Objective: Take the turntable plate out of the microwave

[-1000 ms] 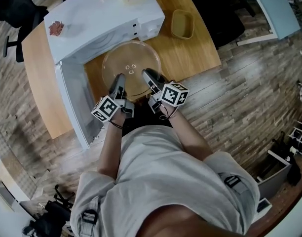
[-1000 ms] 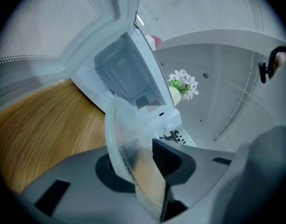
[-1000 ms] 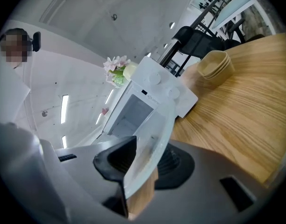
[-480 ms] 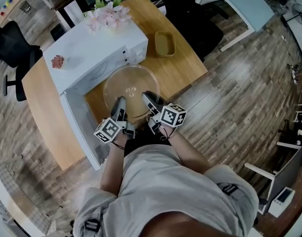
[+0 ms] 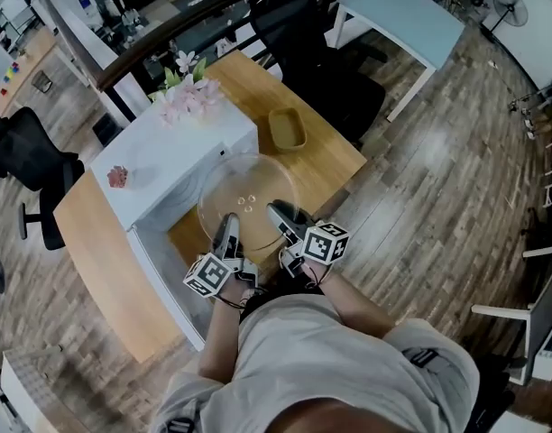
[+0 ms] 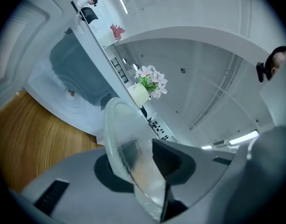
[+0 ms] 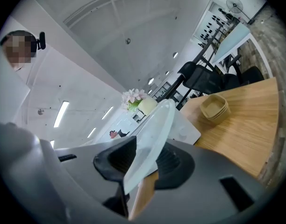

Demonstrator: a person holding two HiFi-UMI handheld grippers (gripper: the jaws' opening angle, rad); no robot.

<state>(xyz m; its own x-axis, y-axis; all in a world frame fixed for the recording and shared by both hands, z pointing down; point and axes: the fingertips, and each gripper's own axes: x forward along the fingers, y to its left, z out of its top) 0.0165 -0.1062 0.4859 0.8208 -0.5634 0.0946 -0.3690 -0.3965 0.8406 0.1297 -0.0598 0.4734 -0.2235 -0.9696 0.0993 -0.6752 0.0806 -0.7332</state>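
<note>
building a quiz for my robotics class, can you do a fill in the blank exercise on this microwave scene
Exactly ____ tools grip the clear round glass turntable plate at its rim: the left tool and the right tool.
The white microwave oven has pink ____ on its top.
The microwave's door stands ____.
The small tan dish rests on the light wooden ____.
Missing words: two; flowers; open; table

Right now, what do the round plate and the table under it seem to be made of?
The turntable plate looks like clear, glossy glass: the table shows through it. The table looks like light wood or wood-look laminate, smooth, with straight grain lines.
</note>
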